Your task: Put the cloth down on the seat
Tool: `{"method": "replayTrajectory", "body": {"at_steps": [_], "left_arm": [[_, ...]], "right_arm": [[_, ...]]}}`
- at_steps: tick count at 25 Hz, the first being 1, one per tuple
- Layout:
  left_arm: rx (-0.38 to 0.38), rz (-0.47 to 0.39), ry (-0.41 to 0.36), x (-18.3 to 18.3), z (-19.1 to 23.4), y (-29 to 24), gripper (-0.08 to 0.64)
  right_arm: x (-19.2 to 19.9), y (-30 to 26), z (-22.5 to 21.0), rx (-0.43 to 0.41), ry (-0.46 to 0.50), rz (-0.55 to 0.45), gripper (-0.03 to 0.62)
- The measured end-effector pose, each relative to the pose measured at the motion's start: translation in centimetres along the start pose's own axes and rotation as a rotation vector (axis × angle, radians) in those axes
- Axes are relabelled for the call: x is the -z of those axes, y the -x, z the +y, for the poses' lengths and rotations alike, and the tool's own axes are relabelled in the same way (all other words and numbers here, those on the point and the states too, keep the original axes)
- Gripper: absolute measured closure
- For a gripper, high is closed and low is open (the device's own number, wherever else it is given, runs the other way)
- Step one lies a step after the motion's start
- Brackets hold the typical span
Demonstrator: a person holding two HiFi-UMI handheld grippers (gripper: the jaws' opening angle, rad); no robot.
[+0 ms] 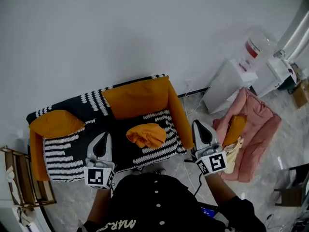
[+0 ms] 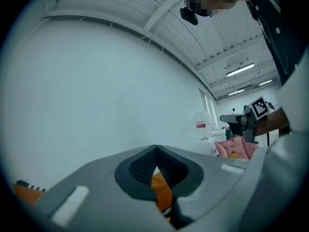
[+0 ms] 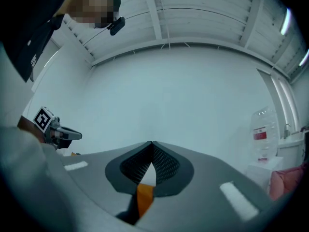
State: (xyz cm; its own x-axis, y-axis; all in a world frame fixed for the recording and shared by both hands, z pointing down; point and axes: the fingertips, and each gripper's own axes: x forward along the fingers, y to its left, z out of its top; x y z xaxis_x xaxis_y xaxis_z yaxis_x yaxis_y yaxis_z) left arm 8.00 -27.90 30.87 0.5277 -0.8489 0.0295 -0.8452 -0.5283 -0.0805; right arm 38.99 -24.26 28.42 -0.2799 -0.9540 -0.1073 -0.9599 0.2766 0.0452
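Note:
An orange cloth (image 1: pixel 146 134) lies crumpled on the black-and-white striped seat (image 1: pixel 159 151) of a small sofa with orange back and arm cushions (image 1: pixel 137 98). My left gripper (image 1: pixel 103 136) hovers at the seat's front left, a short way from the cloth, its jaws closed tip to tip with nothing in them (image 2: pixel 155 150). My right gripper (image 1: pixel 198 124) is held just outside the sofa's right arm, shut and holding nothing (image 3: pixel 151 144). Each gripper view looks level at the white wall, with a strip of orange showing below the jaws.
A pink blanket pile (image 1: pixel 256 129) with an orange piece (image 1: pixel 234 129) lies on the floor to the right. Behind it stands a white water dispenser (image 1: pixel 227 83). A wooden rack (image 1: pixel 19 178) stands left of the sofa. The white wall runs behind.

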Motion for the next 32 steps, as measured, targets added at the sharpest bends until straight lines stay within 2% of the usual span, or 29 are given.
{"method": "replayTrajectory", "body": {"at_steps": [3, 12, 25, 32], "left_arm": [[-0.004, 0.001, 0.002, -0.1, 0.0, 0.1, 0.558], [0.001, -0.018, -0.01, -1.5, 0.1, -0.2, 0.558], [-0.006, -0.016, -0.003, -1.0, 0.5, 0.1, 0.558], [-0.011, -0.013, 0.027, -0.9, 0.9, 0.0, 0.558]], "right_arm": [[-0.1, 0.2, 0.6, -0.023, 0.006, -0.011, 0.566], [0.0, -0.3, 1.0, -0.023, -0.004, 0.001, 0.567], [-0.1, -1.5, 1.6, -0.033, 0.028, 0.007, 0.568], [-0.4, -2.0, 1.1, -0.023, 0.032, 0.008, 0.568]]}}
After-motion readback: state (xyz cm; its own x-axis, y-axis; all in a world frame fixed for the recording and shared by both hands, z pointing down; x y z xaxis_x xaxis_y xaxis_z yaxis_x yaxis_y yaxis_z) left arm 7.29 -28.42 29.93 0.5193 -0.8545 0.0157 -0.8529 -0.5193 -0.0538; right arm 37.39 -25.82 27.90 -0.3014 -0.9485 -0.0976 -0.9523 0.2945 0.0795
